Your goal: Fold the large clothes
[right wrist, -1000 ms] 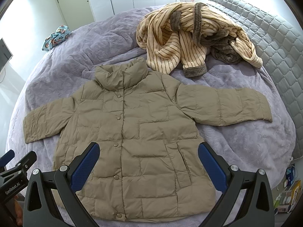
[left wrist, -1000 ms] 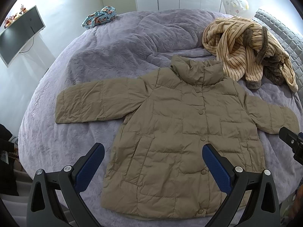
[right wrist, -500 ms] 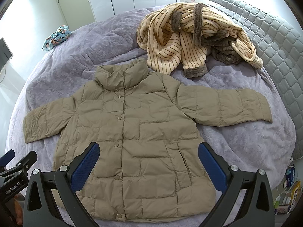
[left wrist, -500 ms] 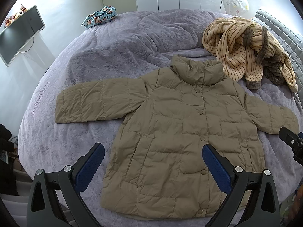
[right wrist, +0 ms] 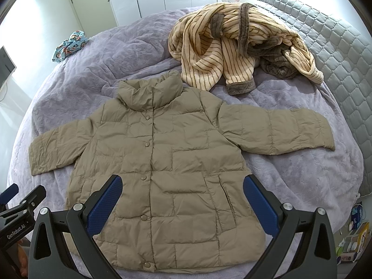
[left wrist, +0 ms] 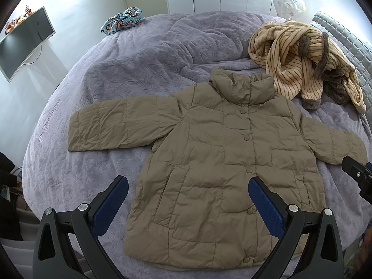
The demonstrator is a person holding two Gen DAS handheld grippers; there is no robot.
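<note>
Across the near half of the bed, a tan quilted jacket lies flat, front up and snapped closed, collar toward the headboard, hem toward the near edge. Both sleeves extend sideways, each cuff stopping short of the bed's side edge with bare lavender cover beyond it. Beside the collar, touching it or nearly so, sits a crumpled striped robe; a small patterned cloth lies well apart at the far corner. Left hand-held gripper: jaws spread wide, holding nothing, above the lower left of the jacket. Right hand-held gripper: jaws equally wide, empty, above the lower right panel. Open cover remains between the left sleeve and the hem. A wall-mounted screen hangs at the left.
</note>
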